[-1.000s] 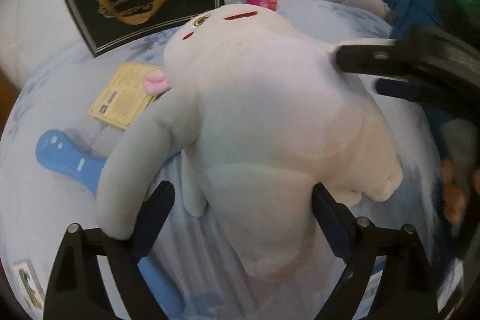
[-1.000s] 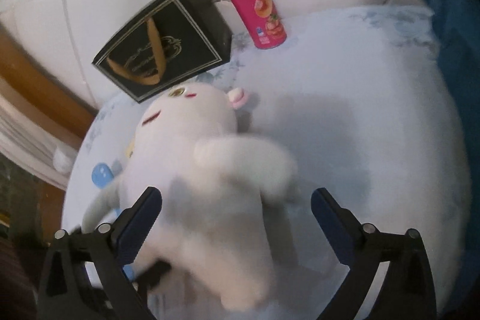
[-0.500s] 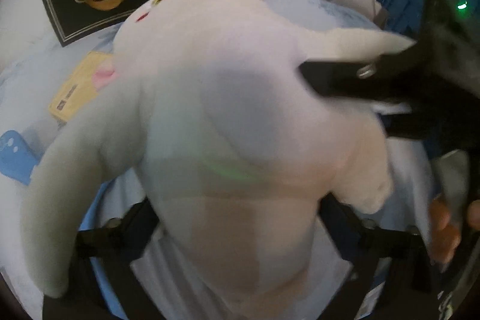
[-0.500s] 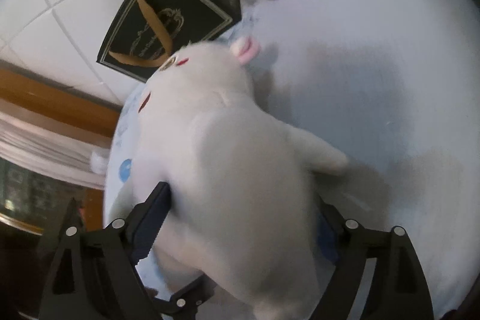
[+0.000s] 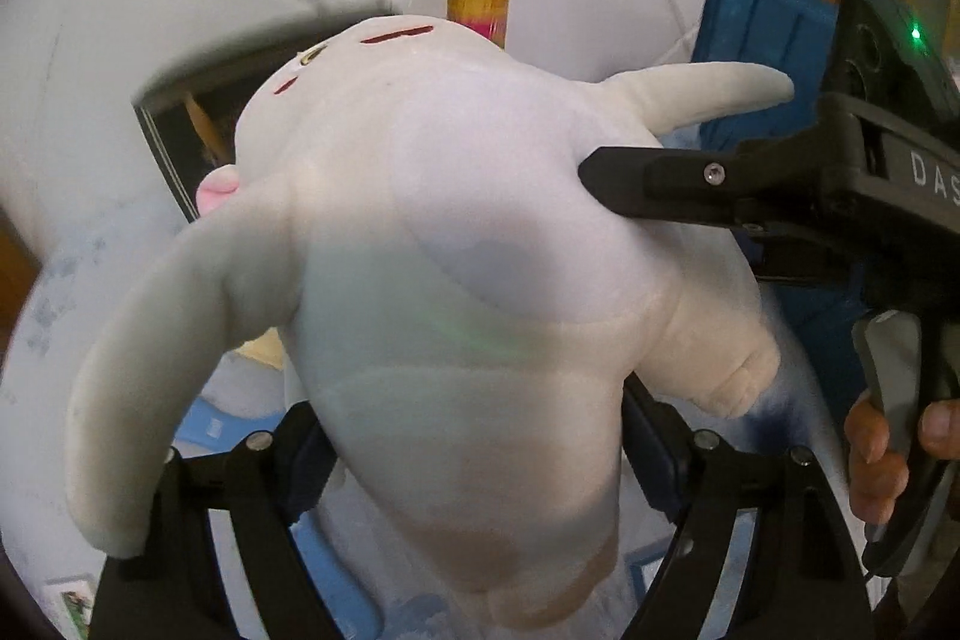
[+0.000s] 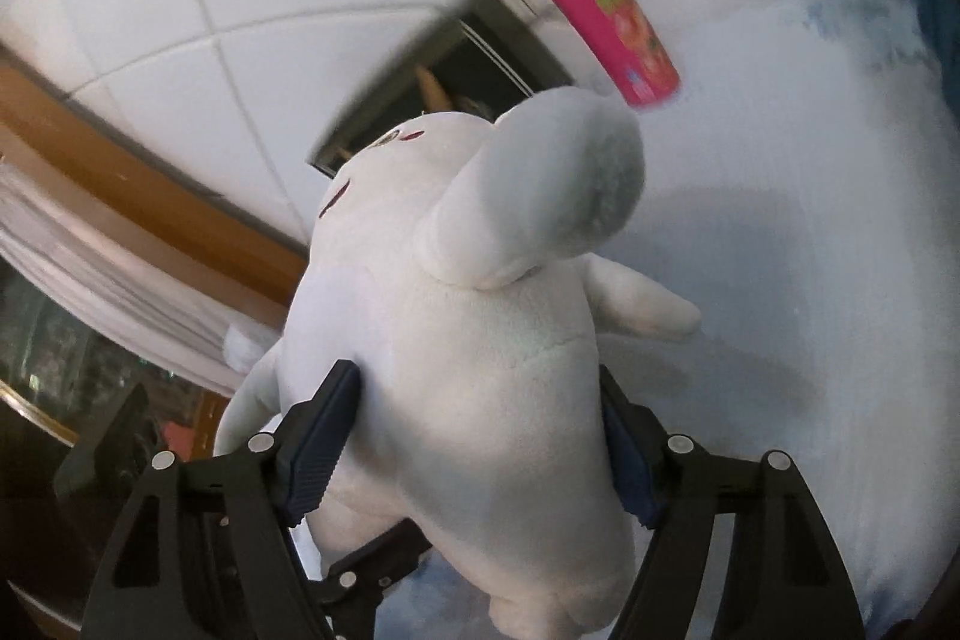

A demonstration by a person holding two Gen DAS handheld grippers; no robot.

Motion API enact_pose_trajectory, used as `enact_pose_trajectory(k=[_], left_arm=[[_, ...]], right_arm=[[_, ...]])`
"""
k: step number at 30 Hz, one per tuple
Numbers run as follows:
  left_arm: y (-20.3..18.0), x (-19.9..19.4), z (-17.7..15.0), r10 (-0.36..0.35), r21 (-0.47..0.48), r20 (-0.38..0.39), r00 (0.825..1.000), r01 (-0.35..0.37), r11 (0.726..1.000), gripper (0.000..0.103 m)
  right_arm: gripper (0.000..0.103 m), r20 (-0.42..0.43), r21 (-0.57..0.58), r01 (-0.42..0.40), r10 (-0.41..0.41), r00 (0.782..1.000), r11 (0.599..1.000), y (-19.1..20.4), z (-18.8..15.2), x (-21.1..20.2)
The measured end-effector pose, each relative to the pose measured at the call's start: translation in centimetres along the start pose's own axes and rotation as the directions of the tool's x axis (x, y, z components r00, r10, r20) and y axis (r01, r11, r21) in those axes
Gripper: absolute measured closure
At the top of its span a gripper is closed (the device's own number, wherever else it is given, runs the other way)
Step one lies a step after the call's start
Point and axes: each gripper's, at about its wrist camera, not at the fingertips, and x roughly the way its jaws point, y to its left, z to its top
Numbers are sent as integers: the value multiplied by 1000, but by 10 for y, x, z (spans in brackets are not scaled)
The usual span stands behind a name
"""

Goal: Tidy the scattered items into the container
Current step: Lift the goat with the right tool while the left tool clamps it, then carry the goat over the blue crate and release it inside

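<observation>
I had the white plush toy (image 5: 456, 244) clamped by both tools at once. My left gripper (image 5: 474, 454) had just been closing, and its dark pads pressed into the toy's lower body from either side. My right gripper (image 6: 480, 436) had been closing too and squeezed the plush at the waist; in the left view one of its black fingers (image 5: 648, 181) dug into the toy's flank. The toy hung above the pale blue cloth (image 6: 810, 280), head toward the black gift bag (image 5: 174, 142) and the pink snack can (image 6: 606, 16). The blue crate (image 5: 762, 34) stood at the right, beyond one long ear. A hand (image 5: 882, 448) gripped the right tool's handle
</observation>
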Motion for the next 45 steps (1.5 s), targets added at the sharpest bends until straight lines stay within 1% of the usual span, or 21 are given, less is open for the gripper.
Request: enact_pose_trajectory(k=[5, 9, 14, 17, 19, 23, 24, 27, 28, 30, 31, 33, 35, 36, 37, 38, 39, 40, 42, 44, 45], left_arm=[[-8, -62, 11, -9, 47, 89, 996, 5, 999, 21], [-16, -112, 18, -43, 101, 153, 987, 27, 994, 21], [-37, -164, 36, -114, 188, 206, 972, 75, 979, 21], [-67, -194, 56, -164, 261, 236, 958, 100, 960, 21], [-90, -209, 70, -199, 299, 250, 947, 120, 947, 21], [-169, -237, 99, -283, 382, 271, 920, 167, 909, 21], [-188, -239, 104, -299, 397, 271, 915, 177, 900, 21], [-261, -238, 119, -360, 436, 252, 898, 227, 871, 21], [-293, -234, 125, -387, 444, 234, 892, 256, 859, 21], [-337, -228, 130, -416, 449, 203, 886, 293, 844, 20], [-357, -217, 136, -427, 454, 182, 886, 310, 836, 20], [-411, -221, 131, -443, 460, 137, 886, 340, 820, 20], [-455, -204, 130, -449, 464, 73, 891, 368, 806, 17], [-469, -196, 130, -448, 468, 41, 893, 379, 799, 14], [-486, -184, 126, -431, 473, 3, 902, 379, 795, 13], [-495, -175, 122, -406, 482, -15, 914, 362, 798, 13], [-505, -165, 115, -350, 504, -22, 936, 313, 805, 12], [-507, -159, 111, -307, 515, -14, 952, 270, 814, 12], [-511, -148, 102, -222, 532, 8, 975, 184, 826, 12], [-504, -147, 99, -197, 509, 8, 980, 165, 844, 12], [-504, -152, 98, -202, 498, 6, 979, 172, 850, 12]], right_arm=[[28, 93, -53, -8, 13, 996, 999, 51, -1, -48], [28, 172, -82, 9, 5, 985, 997, 89, -10, -91], [28, 283, -94, 37, -9, 959, 995, 130, -24, -150], [28, 367, -79, 62, -29, 930, 995, 146, -28, -200], [28, 419, -74, 82, -43, 907, 994, 151, -28, -239], [28, 511, -58, 129, -82, 856, 990, 147, -25, -316], [28, 535, -46, 146, -99, 839, 988, 140, -24, -342], [28, 581, -10, 196, -154, 799, 981, 111, -24, -409], [28, 589, 0, 212, -171, 790, 977, 100, -27, -428], [28, 603, 29, 250, -216, 768, 968, 72, -32, -469], [28, 606, 51, 260, -237, 760, 964, 55, -33, -487], [28, 606, 97, 274, -276, 746, 957, 21, -36, -520], [28, 600, 148, 276, -308, 738, 950, -14, -40, -541], [28, 592, 176, 279, -328, 736, 944, -32, -43, -550], [28, 573, 208, 286, -354, 739, 935, -50, -47, -554], [28, 550, 240, 294, -380, 744, 925, -69, -50, -556], [28, 526, 272, 303, -405, 748, 913, -87, -53, -558], [28, 491, 299, 329, -440, 752, 896, -102, -56, -558], [28, 406, 334, 398, -511, 758, 854, -125, -59, -547], [28, 338, 360, 437, -552, 762, 824, -148, -66, -532], [28, 334, 367, 440, -557, 760, 820, -153, -71, -532]])
